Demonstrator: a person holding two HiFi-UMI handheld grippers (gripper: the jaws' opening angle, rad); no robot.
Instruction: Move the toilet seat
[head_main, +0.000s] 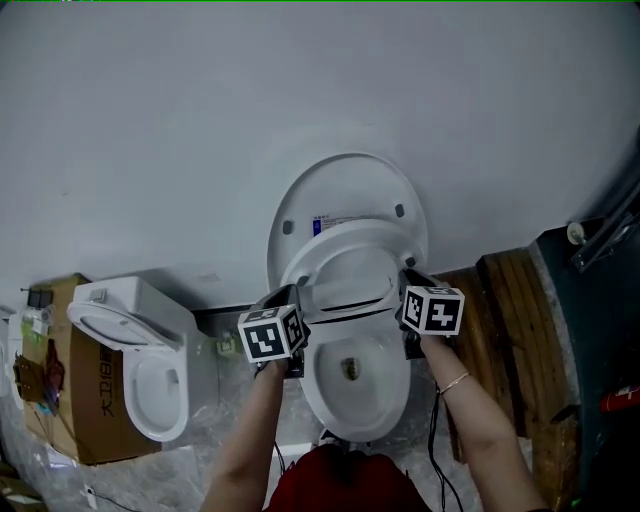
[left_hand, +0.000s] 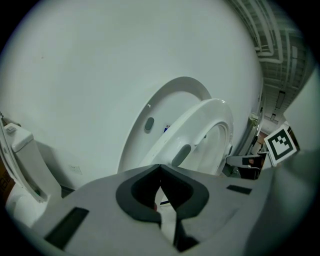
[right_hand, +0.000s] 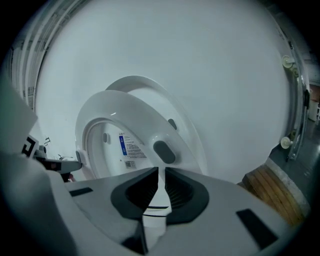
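toilet seat (head_main: 340, 250) half-raised between upright lid (head_main: 345, 185) and bowl (head_main: 360, 395), long axis sloping up toward the wall, underside facing forward; right gripper (head_main: 405, 287) pinches its rim, left gripper (head_main: 296, 300) pressed together at its left edge.

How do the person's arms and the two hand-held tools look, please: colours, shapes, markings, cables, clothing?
The left tongs and the right tongs are light grey plastic with dark grey curved pads. Each carries a white cube with black square markers: left cube, right cube. The forearms have no sleeves. A thin bracelet circles the right wrist, and a thin black cable hangs beside that arm.
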